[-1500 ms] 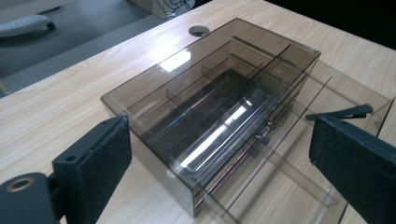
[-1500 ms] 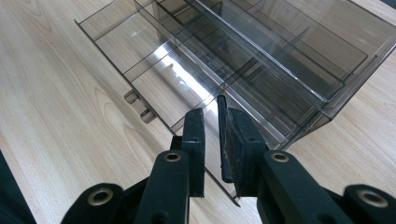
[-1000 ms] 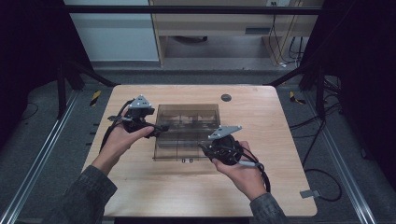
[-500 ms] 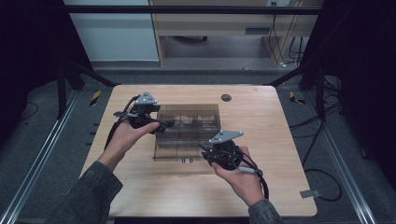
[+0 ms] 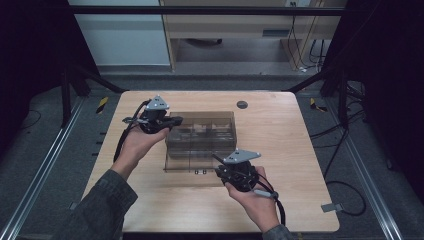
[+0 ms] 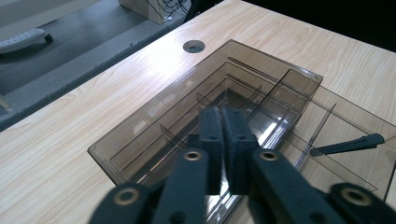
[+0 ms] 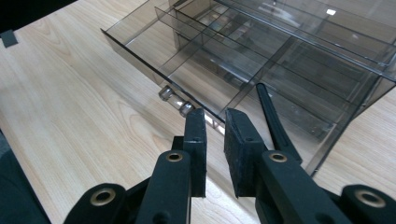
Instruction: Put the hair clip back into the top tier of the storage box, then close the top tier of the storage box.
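A clear smoked organizer box (image 5: 200, 140) sits mid-bench (image 5: 280, 200), its drawer pulled out toward the person. The left hand-held gripper (image 6: 225, 140) hangs over its left end, jaws just closed together on nothing. The right hand-held gripper (image 7: 215, 140), a narrow gap between its jaws, holds nothing beside the drawer's front.

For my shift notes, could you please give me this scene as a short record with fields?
Table: light wooden tabletop
Case: smoky clear organiser, drawer pulled out
Drawer: divided, two small knobs in front, slim black piece inside
Left gripper: fingers just closed, shut above case, nothing visible between
Right gripper: slightly open near knobs, empty
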Demonstrator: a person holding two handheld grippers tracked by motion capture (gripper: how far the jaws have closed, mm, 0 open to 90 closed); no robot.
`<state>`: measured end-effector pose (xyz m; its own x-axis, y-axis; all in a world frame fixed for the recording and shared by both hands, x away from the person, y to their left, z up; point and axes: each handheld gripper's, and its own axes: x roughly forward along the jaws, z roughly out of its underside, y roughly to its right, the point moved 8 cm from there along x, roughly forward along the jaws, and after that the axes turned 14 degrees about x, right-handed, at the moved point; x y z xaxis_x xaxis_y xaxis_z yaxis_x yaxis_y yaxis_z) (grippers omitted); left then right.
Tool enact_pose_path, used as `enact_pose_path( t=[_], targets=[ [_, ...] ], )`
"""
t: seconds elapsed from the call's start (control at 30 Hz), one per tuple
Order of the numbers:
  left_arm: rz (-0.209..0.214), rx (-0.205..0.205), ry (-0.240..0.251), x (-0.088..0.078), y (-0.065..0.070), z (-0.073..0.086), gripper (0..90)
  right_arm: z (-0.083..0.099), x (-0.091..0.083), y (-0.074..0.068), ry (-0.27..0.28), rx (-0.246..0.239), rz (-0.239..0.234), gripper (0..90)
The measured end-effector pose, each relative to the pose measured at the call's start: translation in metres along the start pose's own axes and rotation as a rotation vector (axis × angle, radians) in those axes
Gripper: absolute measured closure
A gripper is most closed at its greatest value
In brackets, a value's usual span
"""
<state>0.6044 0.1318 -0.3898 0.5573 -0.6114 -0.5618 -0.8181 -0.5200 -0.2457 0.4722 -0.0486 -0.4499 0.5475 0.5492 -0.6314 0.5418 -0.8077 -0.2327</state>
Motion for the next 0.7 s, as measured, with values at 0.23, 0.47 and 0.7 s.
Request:
enact_pose_path(
  t=[0.23, 0.47, 0.7],
  targets=[
    [-0.019, -0.007, -0.003, 0.005, -0.006, 0.001, 89.6, 0.006, 0.003, -0.008, 0.035, 0.013, -0.003, 80.5],
    [-0.016, -0.019, -0.02, 0.012, -0.009, 0.007, 89.6, 0.021, 0.013, -0.015, 0.06, 0.032, -0.001, 83.4],
    [-0.015, -0.02, -0.021, 0.013, -0.008, 0.009, 89.6, 0.027, 0.02, -0.021, 0.107, 0.031, 0.023, 87.6]
  ],
)
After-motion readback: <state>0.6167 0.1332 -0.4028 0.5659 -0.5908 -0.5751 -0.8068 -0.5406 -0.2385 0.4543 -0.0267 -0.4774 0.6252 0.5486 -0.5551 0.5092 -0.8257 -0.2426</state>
